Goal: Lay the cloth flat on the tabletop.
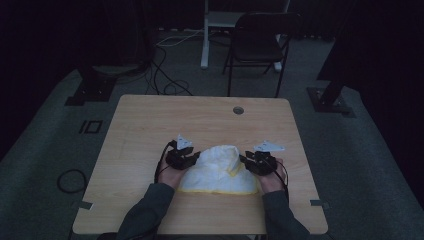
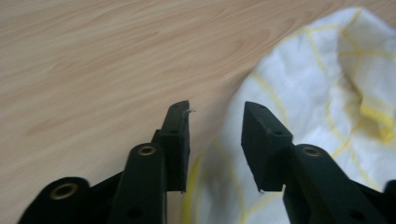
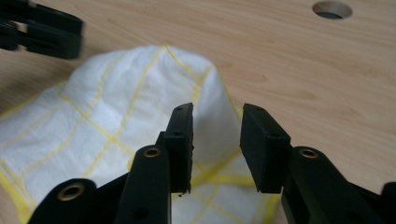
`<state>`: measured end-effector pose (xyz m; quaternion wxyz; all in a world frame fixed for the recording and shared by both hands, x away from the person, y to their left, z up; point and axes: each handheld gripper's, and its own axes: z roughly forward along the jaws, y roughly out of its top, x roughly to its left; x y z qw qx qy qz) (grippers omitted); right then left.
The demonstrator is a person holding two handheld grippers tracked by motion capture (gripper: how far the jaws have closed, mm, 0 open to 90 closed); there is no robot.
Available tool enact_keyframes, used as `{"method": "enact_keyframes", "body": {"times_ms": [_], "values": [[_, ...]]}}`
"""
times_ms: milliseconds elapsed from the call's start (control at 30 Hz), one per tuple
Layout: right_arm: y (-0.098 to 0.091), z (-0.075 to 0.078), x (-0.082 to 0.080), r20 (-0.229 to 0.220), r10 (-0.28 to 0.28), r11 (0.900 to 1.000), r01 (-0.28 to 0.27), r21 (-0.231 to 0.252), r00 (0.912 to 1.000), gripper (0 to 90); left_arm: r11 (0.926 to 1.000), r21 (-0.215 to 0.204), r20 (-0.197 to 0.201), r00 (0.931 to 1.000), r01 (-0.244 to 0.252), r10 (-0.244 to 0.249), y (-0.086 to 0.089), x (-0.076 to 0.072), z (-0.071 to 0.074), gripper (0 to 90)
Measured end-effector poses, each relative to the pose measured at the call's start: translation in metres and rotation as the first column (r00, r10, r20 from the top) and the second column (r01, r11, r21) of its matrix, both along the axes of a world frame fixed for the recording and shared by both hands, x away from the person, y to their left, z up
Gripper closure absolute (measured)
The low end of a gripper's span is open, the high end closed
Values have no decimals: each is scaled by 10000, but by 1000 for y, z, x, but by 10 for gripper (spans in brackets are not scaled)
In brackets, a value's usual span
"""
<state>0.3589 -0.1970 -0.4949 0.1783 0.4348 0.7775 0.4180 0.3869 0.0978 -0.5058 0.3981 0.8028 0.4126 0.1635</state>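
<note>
Where claws gape, crumpled yellow-checked cloth

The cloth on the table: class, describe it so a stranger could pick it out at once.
Find the wooden table. Near its front edge, between the left tool and right tool, lies a rumpled cloth. It is white with thin yellow grid lines and a yellow border.

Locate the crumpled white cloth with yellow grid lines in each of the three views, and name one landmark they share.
High view: crumpled white cloth with yellow grid lines lies at the table's near middle, between the left gripper and right gripper.
Left gripper view: cloth covers the right half, past the open jaws.
Right gripper view: cloth spreads across left and centre, behind the open jaws.
Shared landmark: the light wooden tabletop under the cloth.
</note>
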Motion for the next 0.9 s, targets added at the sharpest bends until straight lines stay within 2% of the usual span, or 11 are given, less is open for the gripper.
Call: {"method": "enact_keyframes", "body": {"times_ms": [100, 200, 300, 333, 433, 533, 567, 733, 800, 833, 900], "values": [[5, 1, 6, -31, 13, 10000, -13, -57, 10000, 643, 9996, -63, -147, 9995, 265, -266, -11, 9, -2, 593], [6, 1, 9, -74, 35, 10000, -36, -64, 10000, 643, 9994, -116, -385, 9987, 323, -327, -19, 15, -5, 580], [6, 1, 9, -43, 70, 10000, -71, -63, 10000, 643, 9985, -358, -874, 9952, 415, -445, -22, 20, -8, 580], [6, 2, 9, -31, 84, 9999, -84, -67, 10000, 643, 9978, -438, -1038, 9932, 490, -533, -23, 20, -9, 589], [4, 3, 8, 5, 73, 10000, -73, -50, 10000, 643, 9960, -305, -1032, 9908, 844, -871, -26, 16, -9, 662], [4, 4, 8, 65, 71, 10000, -71, -70, 10000, 647, 9941, -132, -854, 9904, 1075, -1083, -29, 9, -7, 810], [3, 5, 8, 65, 66, 10000, -65, -50, 10000, 649, 9929, -42, -699, 9905, 1185, -1185, -30, 6, -5, 835], [5, 6, 8, 121, 100, 9999, -99, -38, 9999, 654, 9876, 322, -46, 9881, 1535, -1534, -38, -14, 1, 868], [5, 7, 8, 146, 103, 9999, -102, -40, 9998, 654, 9866, 290, 58, 9870, 1603, -1605, -39, -19, 1, 871], [5, 7, 8, 161, 100, 9999, -100, -19, 9998, 654, 9844, 373, 293, 9845, 1719, -1730, -42, -28, 2, 871], [7, 10, 6, 266, 126, 9999, -127, 26, 9996, 654, 9823, 488, 451, 9820, 1810, -1832, -44, -36, 3, 872]]}}
